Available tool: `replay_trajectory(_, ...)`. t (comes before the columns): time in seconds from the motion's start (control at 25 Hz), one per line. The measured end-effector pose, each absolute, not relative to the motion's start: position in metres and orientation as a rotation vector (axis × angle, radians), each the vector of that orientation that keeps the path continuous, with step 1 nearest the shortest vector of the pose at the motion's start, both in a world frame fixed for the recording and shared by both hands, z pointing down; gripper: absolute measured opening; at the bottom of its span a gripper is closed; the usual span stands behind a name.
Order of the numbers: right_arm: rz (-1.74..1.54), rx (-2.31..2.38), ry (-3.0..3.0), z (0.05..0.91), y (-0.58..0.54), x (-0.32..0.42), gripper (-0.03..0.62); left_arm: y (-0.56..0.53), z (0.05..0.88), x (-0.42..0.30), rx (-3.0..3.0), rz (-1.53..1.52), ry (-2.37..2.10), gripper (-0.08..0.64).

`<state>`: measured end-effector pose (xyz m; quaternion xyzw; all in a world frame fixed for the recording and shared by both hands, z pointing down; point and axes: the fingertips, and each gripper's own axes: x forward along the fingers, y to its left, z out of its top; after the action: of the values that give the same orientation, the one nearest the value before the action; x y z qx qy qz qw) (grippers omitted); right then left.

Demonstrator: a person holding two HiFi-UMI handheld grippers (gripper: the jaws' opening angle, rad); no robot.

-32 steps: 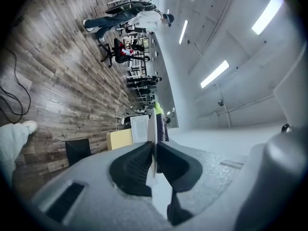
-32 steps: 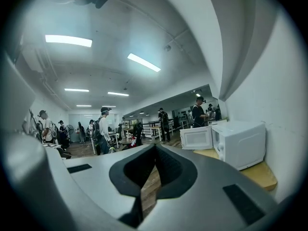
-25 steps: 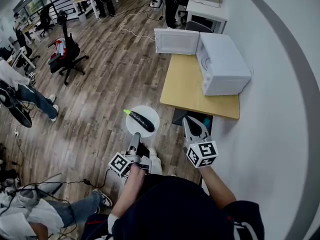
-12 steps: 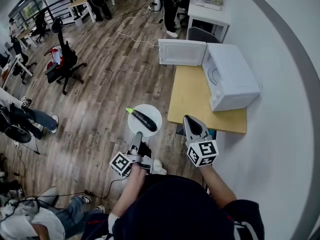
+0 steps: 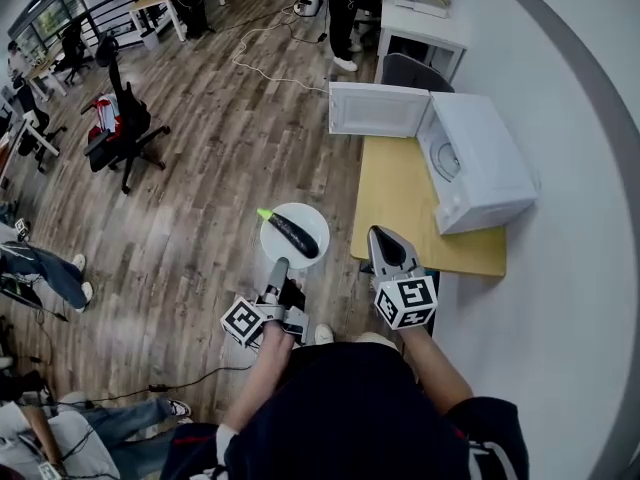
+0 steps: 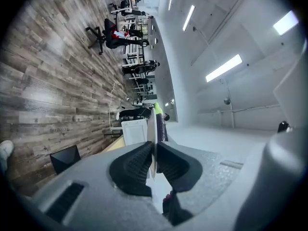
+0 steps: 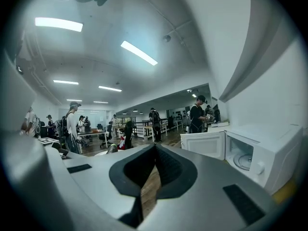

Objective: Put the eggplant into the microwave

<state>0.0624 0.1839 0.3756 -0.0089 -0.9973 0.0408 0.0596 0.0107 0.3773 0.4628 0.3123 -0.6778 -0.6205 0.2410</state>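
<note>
So over on the far left there's a black office chair (image 5: 125,118) parked on the wood floor (image 5: 220,178). Moving in, the left gripper (image 5: 279,264) is clamped on the near edge of a white plate (image 5: 310,218), holding it out level over the floor. In the left gripper view you can see both pads of that gripper (image 6: 154,147) squeezing the thin plate rim (image 6: 149,129) between them. The eggplant (image 5: 297,237) is lying diagonally on the plate, dark purple with its green stem pointing up-left, and it peeks out past the rim (image 6: 161,126) in the gripper view too. So it's not in the microwave, it's well short of it.

Just right of the plate is the right gripper (image 5: 376,234). Its jaws are together with nothing in them, tips touching (image 7: 155,148).

Past that is a light wood table (image 5: 400,198) against the wall, and the white microwave (image 5: 485,163) sits at its far right end. The door (image 5: 378,110) is swung wide open to the left, and the turntable shows inside (image 7: 243,161).
</note>
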Motion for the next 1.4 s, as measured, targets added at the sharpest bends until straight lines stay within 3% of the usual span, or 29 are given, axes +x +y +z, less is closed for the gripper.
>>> replay_trajectory(0.48,0.057,-0.011,-2.997,0.382,0.169,0.025,0.012,0.358,0.471,-0.032,0.839,-1.723,-1.811,0.038)
replay_trajectory(1.4,0.157,0.122,-2.98,0.399,0.02,-0.066,0.012,0.198,0.475,-0.132,0.911,-1.594,-1.746,0.043)
